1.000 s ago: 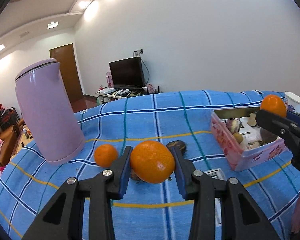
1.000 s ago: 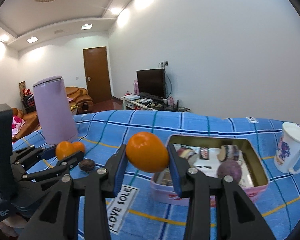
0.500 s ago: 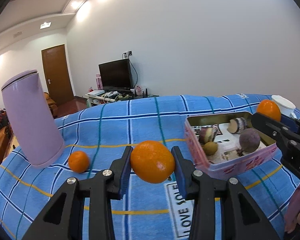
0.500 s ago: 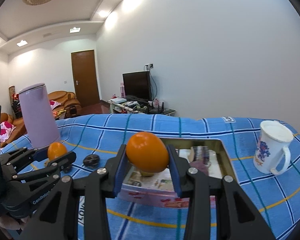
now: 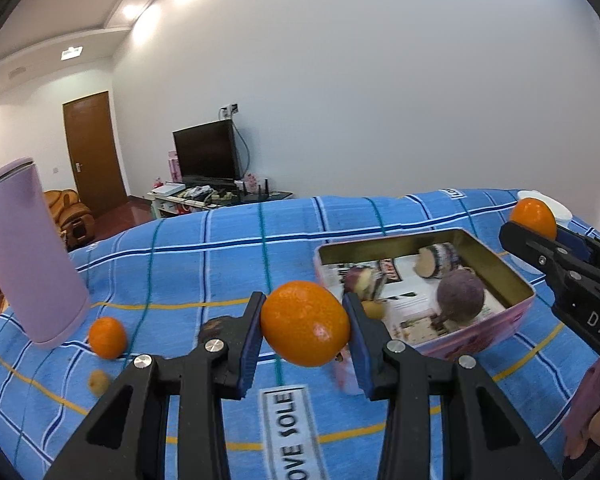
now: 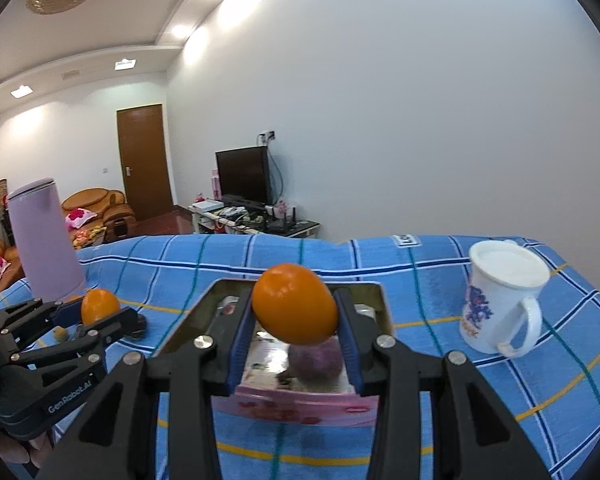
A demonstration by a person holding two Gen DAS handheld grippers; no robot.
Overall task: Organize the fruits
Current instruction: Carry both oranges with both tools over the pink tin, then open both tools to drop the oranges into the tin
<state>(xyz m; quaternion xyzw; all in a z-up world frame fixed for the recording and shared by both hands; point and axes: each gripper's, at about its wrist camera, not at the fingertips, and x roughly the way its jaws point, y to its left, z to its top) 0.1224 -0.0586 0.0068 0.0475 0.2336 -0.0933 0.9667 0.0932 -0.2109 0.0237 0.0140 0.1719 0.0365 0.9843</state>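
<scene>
- The left claw [image 5: 305,322] is clamped on an orange [image 5: 305,322], held above the blue checked cloth [image 5: 220,264], just left of the pink tin [image 5: 476,332].
- The right claw [image 6: 295,309] grips a second orange [image 6: 295,309], raised over the tin's near end.
- Inside the tin lie a purple round fruit [image 5: 460,294] and other small pieces.
- A loose orange [image 5: 107,338] rests on the cloth beside the lilac kettle [image 5: 28,256].
- A white mug [image 6: 500,304] stands right of the tin.
</scene>
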